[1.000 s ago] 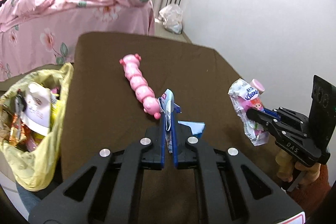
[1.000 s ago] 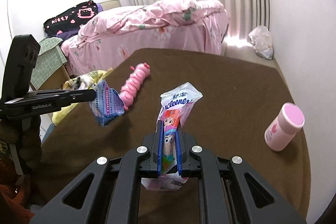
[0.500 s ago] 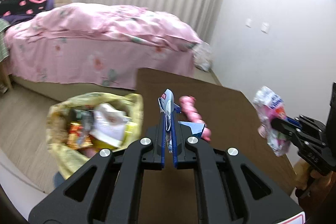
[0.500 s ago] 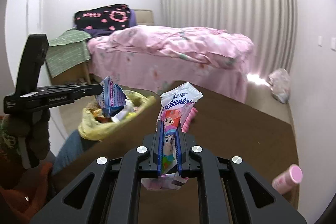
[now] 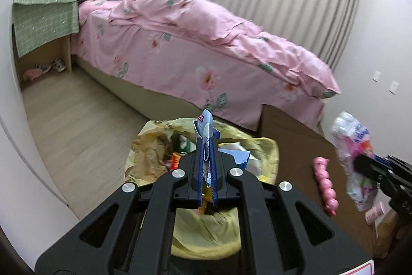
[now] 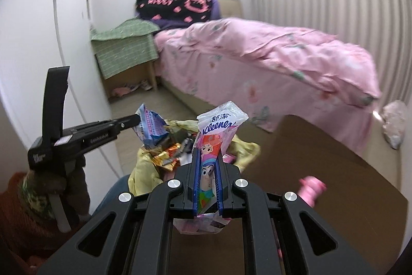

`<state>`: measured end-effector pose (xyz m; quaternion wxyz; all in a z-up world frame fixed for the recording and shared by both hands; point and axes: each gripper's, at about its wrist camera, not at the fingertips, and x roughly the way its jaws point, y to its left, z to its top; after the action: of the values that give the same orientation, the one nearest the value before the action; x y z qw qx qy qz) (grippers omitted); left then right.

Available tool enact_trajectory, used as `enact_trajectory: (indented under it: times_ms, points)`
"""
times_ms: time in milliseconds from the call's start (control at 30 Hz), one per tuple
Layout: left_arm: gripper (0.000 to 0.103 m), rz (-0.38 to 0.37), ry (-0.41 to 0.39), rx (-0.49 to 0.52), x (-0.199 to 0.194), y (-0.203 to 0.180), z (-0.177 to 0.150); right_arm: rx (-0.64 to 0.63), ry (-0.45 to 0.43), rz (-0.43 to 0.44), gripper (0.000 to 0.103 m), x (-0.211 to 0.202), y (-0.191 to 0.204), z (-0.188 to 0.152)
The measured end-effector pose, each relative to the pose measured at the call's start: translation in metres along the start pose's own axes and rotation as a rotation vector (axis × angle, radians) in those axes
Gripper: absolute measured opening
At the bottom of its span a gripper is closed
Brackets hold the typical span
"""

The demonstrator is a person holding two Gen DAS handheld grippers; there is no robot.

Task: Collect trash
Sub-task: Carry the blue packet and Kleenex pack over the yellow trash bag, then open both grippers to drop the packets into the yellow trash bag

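Holding a blue wrapper [image 5: 204,130] in our left gripper [image 5: 206,172] above the yellow trash bag [image 5: 267,146] and a Kleenex pack [image 6: 219,125] in our right gripper [image 6: 208,172] just beside it, we judge that releasing both comes next.

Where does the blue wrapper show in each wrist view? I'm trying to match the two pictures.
Left wrist view: blue wrapper at centre, pinched in the left gripper, over the yellow trash bag.
Right wrist view: centre-left, at the gripper's tip.
Shared landmark: the trash bag.
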<state>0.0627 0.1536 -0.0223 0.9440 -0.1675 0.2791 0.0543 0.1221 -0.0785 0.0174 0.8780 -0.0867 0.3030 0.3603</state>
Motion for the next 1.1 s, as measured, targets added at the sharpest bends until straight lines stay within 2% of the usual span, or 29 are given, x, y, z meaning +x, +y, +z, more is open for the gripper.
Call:
enact_trajectory:
  times_ms: [133, 300, 400, 467, 600, 800, 833, 900, 933, 967, 1000, 1100]
  points:
    - [0.005, 0.003, 0.067, -0.002, 0.037, 0.002, -0.008, 0.015, 0.102, 0.051, 0.011, 0.068, -0.013, 0.006]
    - [0.005, 0.041, 0.142, 0.023, 0.084, -0.003, -0.021, 0.061, 0.289, 0.099, 0.011, 0.153, -0.029, -0.002]
    - [0.005, 0.064, 0.179, 0.014, 0.105, 0.001, -0.025, 0.082, 0.386, 0.110, 0.011, 0.187, -0.034, -0.007]
    - [0.005, 0.057, 0.191, -0.010, 0.111, 0.006, -0.026, 0.089, 0.410, 0.125, 0.011, 0.197, -0.035, -0.007]
    - [0.005, 0.026, 0.193, -0.039, 0.111, 0.010, -0.025, 0.095, 0.380, 0.158, 0.011, 0.191, -0.037, -0.008]
    - [0.008, -0.011, 0.186, -0.031, 0.099, 0.002, -0.022, 0.101, 0.317, 0.131, 0.012, 0.170, -0.038, -0.012]
    - [0.011, -0.013, 0.177, -0.027, 0.095, 0.000, -0.020, 0.098, 0.309, 0.123, 0.013, 0.166, -0.038, -0.012]
    - [0.019, -0.012, 0.166, -0.030, 0.089, -0.001, -0.017, 0.100, 0.288, 0.124, 0.025, 0.157, -0.036, -0.012]
    - [0.029, -0.014, 0.158, -0.042, 0.084, 0.000, -0.015, 0.104, 0.279, 0.133, 0.039, 0.154, -0.036, -0.011]
    - [0.034, -0.019, 0.147, -0.059, 0.079, 0.001, -0.012, 0.110, 0.268, 0.141, 0.045, 0.150, -0.036, -0.011]
    - [0.042, -0.022, 0.140, -0.072, 0.074, 0.002, -0.009, 0.112, 0.252, 0.142, 0.045, 0.144, -0.036, -0.009]
    - [0.055, -0.004, 0.106, -0.083, 0.056, 0.003, -0.002, 0.104, 0.212, 0.108, 0.049, 0.127, -0.033, -0.004]
